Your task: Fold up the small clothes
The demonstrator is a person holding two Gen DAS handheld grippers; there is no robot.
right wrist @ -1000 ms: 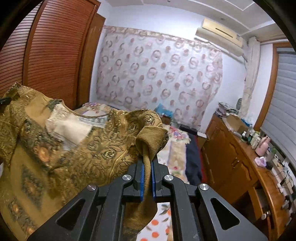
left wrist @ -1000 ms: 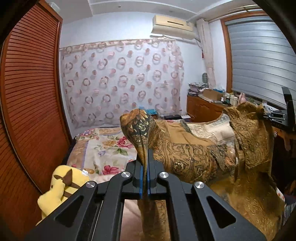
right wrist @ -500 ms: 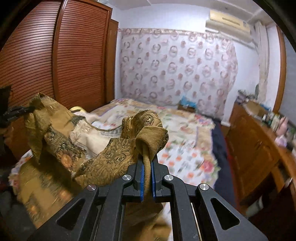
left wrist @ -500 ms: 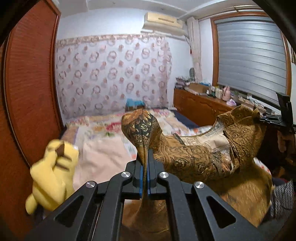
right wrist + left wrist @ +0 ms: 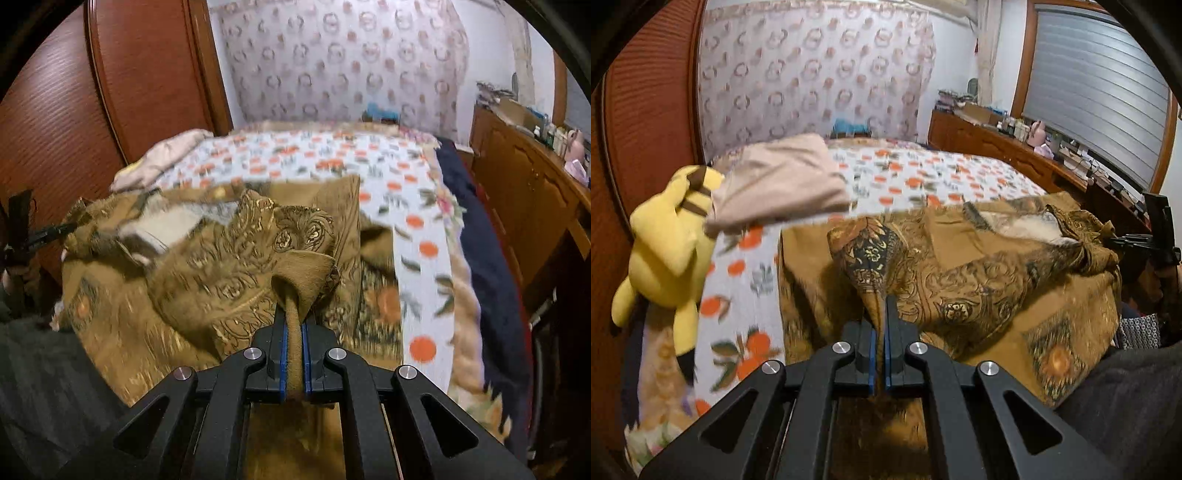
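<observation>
A brown and gold patterned garment (image 5: pixel 979 273) hangs between my two grippers, its lower part spread on the bed. My left gripper (image 5: pixel 881 317) is shut on one top corner of it. My right gripper (image 5: pixel 293 325) is shut on the other corner of the garment (image 5: pixel 221 266). The right gripper also shows at the right edge of the left wrist view (image 5: pixel 1137 242), and the left gripper at the left edge of the right wrist view (image 5: pixel 44 232). A pale lining shows at the neck opening (image 5: pixel 1027 225).
The bed (image 5: pixel 923 173) has a white cover with orange fruit print. A folded pink cloth (image 5: pixel 783 181) and a yellow plush toy (image 5: pixel 665 251) lie at its left side by the red-brown wardrobe (image 5: pixel 147 74). A wooden dresser (image 5: pixel 524 192) stands along the right.
Both grippers have come down and tilted toward the bed, still holding the garment. The garment, held up in the air before, now drapes onto the bed cover.
</observation>
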